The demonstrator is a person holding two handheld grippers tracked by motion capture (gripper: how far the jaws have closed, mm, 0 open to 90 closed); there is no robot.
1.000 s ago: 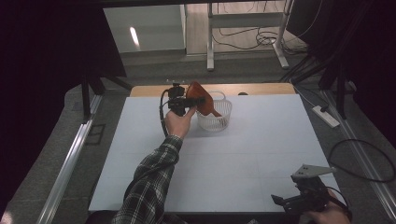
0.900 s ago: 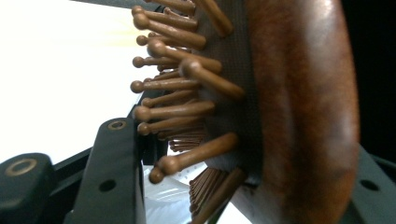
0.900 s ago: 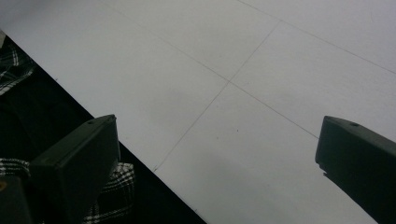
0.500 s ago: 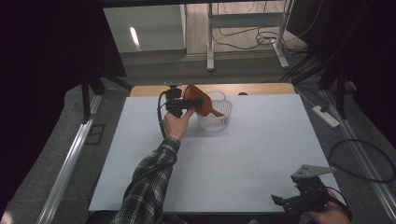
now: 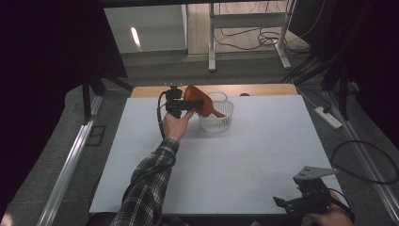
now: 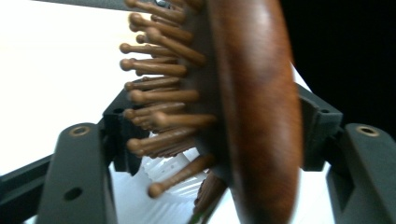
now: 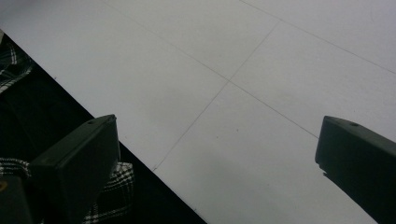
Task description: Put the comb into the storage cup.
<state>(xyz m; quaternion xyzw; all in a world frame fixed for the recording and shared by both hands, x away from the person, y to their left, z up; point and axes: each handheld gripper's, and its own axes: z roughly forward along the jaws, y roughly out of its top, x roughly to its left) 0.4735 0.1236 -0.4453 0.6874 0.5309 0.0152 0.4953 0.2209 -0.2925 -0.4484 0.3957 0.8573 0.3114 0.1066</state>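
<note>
Our left claw point(image 5: 200, 103) hangs at the far side of the tabletop point(image 5: 263, 155), just at the near-left rim of the white basket point(image 5: 217, 117), with the wooden brush point(image 5: 201, 102) between its jaws. The brush lies right in the claw and reaches away from it to the right and down: its oval head sits at the claw and its handle slants into the basket, so the long axis already points where the brush is to go. Whether the handle tip touches the basket floor we cannot tell from above.

In the left gripper view the brush point(image 6: 243, 107) stands on edge between the jaws, its smooth back toward the right jaw and its pins point(image 6: 168, 98) toward the left one, the ribs of the basket showing pale below. The jaws have just been opening, and now stand about half open. A gap shows at the pin side, so we judge the grip as let go or nearly so, the brush about to slide down into the basket.

Our right claw point(image 5: 301, 205) is well apart, at the near right corner of the tabletop. Its jaws stand wide over bare surface point(image 7: 243, 70) and hold nothing. The left hand point(image 5: 175, 126) is plainly the nearer one for this move.
</note>
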